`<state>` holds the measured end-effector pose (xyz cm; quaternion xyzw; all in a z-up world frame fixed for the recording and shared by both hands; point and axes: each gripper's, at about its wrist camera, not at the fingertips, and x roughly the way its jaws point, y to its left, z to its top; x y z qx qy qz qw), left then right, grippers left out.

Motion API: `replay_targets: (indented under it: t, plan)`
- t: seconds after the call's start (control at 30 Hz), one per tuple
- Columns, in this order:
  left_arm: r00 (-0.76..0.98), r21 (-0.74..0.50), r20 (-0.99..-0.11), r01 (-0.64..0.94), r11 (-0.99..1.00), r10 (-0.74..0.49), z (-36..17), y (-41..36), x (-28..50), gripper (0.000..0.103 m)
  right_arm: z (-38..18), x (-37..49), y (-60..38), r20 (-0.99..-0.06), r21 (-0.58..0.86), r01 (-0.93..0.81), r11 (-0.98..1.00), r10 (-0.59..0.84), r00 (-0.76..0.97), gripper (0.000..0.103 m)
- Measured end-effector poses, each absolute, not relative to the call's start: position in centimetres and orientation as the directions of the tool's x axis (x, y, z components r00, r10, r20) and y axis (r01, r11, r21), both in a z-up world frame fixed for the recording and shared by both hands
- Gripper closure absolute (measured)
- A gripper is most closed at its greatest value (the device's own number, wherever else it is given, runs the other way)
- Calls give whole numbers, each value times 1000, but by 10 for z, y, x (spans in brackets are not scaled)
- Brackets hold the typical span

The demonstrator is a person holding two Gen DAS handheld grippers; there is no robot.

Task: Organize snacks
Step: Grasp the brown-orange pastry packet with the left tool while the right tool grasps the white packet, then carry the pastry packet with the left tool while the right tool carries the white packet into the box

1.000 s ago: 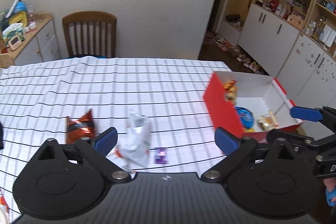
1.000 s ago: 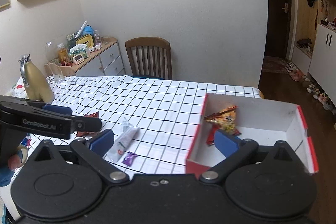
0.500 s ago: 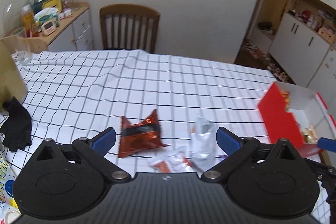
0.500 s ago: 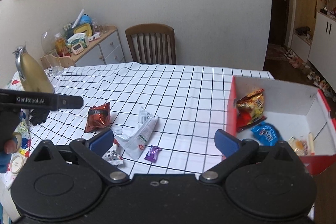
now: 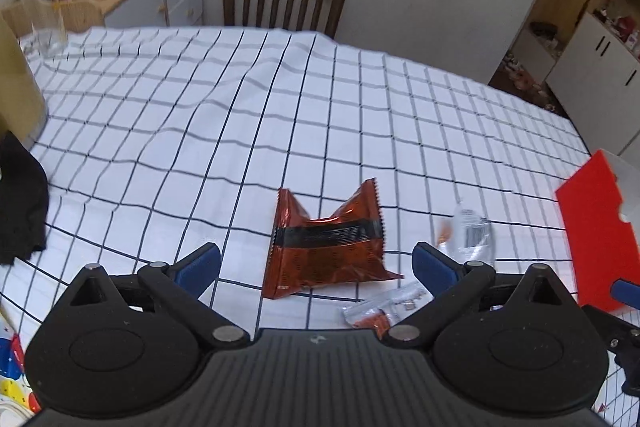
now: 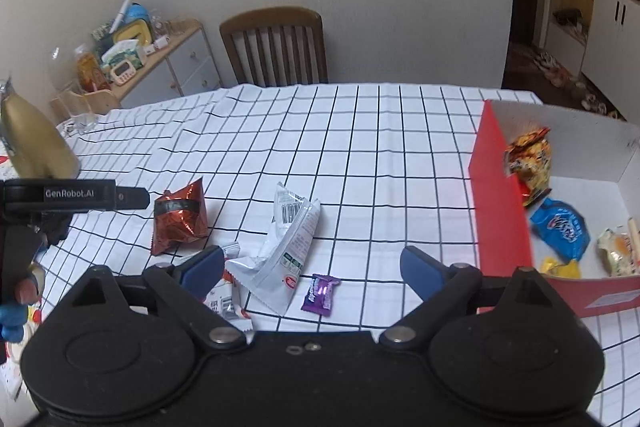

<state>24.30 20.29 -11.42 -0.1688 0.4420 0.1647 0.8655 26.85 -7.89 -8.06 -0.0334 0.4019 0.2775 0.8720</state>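
- Your left gripper hangs above the near part of the white black-checked tablecloth, its blue-padded jaws spread wide with nothing between them.
- It points straight at the crinkled red-orange foil snack packet with a black band, which lies flat on the cloth just beyond the fingertips, centred in the gap between them.
- From your right wrist camera, that left gripper reaches in from the left edge, level and high over the cloth, its tip just left of the same foil packet; your blue-gloved hand holds its handle low on the left.
- Your right gripper is also released, jaws wide apart and empty, tilted down over the near middle of the table.
- Below it lie a crumpled white plastic snack bag, a small purple wrapped candy just right of that bag, and a small white-and-red wrapper by the left fingertip.
- The open red cardboard box with a white inside sits on the right, holding an orange-yellow snack bag, a blue packet and smaller yellow pieces.
- A wooden slat-back chair stands at the far side.
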Motion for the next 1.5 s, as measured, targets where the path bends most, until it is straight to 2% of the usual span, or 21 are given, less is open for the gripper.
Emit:
replay_targets:
  t: [0.3, 0.77, 0.9, 1.0, 1.07, 1.17, 1.3, 1.33, 1.5]
  plan:
    - [516, -185, -852, -455, 871, 88, -141, 214, 269, 1, -108, 293, -42, -773, 136, -505, 853, 410, 484, 18]
    - [459, -180, -886, -485, 856, 74, -168, 219, 292, 1, -150, 326, -5, -836, 150, -480, 864, 370, 404, 27]
    - [466, -200, -883, -488, 849, 60, -171, 222, 291, 2, -160, 334, 3, -847, 161, -468, 869, 365, 386, 34]
    - [479, -216, -877, -476, 852, 45, -169, 220, 291, 12, -166, 339, 6, -856, 180, -456, 871, 367, 364, 40]
    - [480, -221, -876, -477, 851, 42, -168, 220, 291, 15, -169, 339, 8, -860, 176, -461, 870, 363, 358, 45]
    - [482, -206, -874, -476, 855, 58, -164, 217, 290, 22, -172, 340, 10, -863, 175, -460, 870, 361, 354, 55]
    - [487, -204, -871, -473, 857, 61, -159, 214, 289, 36, -170, 340, 9, -861, 166, -453, 876, 353, 366, 75]
    - [487, -199, -871, -471, 860, 65, -159, 214, 289, 40, -170, 340, 9, -860, 170, -452, 876, 356, 367, 77]
    - [496, -206, -866, -471, 858, 64, -156, 212, 285, 44, -165, 338, 8, -849, 175, -458, 872, 369, 378, 85]
